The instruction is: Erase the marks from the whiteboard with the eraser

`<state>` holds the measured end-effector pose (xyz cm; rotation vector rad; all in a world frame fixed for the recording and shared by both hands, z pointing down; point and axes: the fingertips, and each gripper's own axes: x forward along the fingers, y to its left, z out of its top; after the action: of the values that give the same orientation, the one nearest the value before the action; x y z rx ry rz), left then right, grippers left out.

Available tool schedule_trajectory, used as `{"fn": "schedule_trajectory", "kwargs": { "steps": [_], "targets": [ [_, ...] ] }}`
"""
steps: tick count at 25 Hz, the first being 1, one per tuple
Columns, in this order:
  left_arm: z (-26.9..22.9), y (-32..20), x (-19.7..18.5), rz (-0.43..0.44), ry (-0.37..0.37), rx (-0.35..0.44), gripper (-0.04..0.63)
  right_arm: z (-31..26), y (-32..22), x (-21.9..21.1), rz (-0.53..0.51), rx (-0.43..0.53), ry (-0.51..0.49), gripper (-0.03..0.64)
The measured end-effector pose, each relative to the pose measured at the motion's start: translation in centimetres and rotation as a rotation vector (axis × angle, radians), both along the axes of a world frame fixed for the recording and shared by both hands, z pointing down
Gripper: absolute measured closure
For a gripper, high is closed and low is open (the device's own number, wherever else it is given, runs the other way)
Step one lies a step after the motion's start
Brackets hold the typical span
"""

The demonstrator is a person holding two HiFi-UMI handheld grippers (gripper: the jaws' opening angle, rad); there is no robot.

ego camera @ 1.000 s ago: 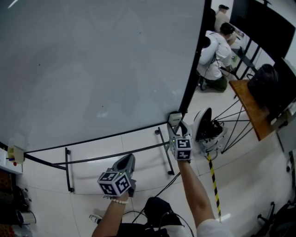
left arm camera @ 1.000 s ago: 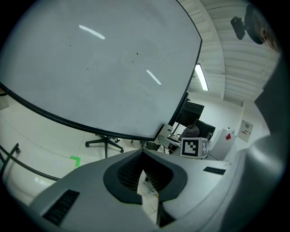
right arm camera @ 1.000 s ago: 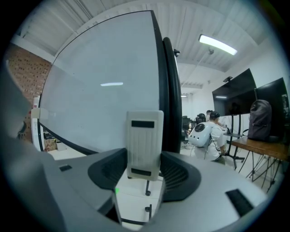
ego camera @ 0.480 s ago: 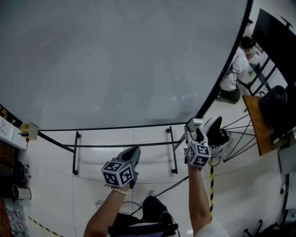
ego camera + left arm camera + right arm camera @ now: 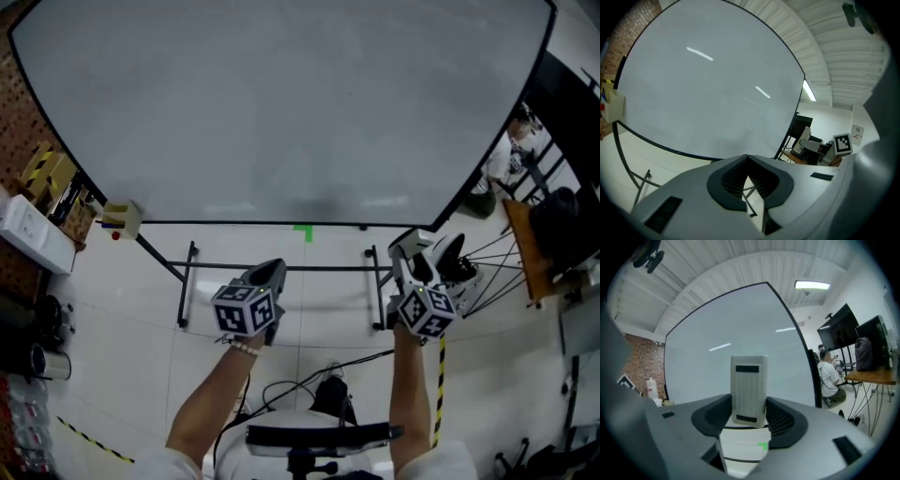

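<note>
The large whiteboard (image 5: 281, 112) fills the upper head view; its surface looks plain, with only a faint grey smudge near the bottom edge. My right gripper (image 5: 413, 255) hangs below the board's lower right part, shut on a pale grey eraser (image 5: 410, 241). In the right gripper view the eraser (image 5: 749, 389) stands upright between the jaws of that gripper (image 5: 749, 417), with the whiteboard (image 5: 717, 362) behind it. My left gripper (image 5: 269, 277) is held low at centre left, apart from the board. In its own view the left gripper (image 5: 747, 158) is shut on nothing, facing the whiteboard (image 5: 703, 93).
The board's black stand frame (image 5: 281, 269) crosses the white floor, with a green tape mark (image 5: 303, 232). A small yellow box (image 5: 122, 217) hangs at the board's left edge, by a brick wall (image 5: 28, 141). At right are a seated person (image 5: 506, 159), a wooden table (image 5: 525, 248) and striped floor tape (image 5: 439, 394).
The view has swung left, so the board now sits centred. Both grippers have stayed low under the board's bottom edge; the right one has kept the eraser and come away from the board's right corner.
</note>
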<state>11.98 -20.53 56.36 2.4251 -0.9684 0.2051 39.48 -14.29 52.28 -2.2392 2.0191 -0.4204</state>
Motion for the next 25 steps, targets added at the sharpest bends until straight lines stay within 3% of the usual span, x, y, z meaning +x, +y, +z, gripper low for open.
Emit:
{"fn": "schedule_trajectory", "kwargs": {
  "steps": [6,12,18,25],
  "targets": [
    [-3.8,5.4,-11.9,0.114,-0.049,0.088,0.604,-5.3,6.4,-17.7,-0.021,0.043,0.033,0.36],
    [-4.4,9.5,-20.2,0.122,0.008,0.045,0.604,-4.1,11.3,-30.1,-0.097,-0.007,-0.036,0.36],
    [-4.3,12.6,-23.4,0.102,0.056,0.006,0.604,-2.1,12.9,-33.8,-0.12,-0.045,-0.093,0.362],
    [-6.7,14.7,-22.3,0.102,0.065,0.041,0.604,-2.9,15.1,-32.3,-0.099,-0.05,-0.044,0.364]
  ]
}}
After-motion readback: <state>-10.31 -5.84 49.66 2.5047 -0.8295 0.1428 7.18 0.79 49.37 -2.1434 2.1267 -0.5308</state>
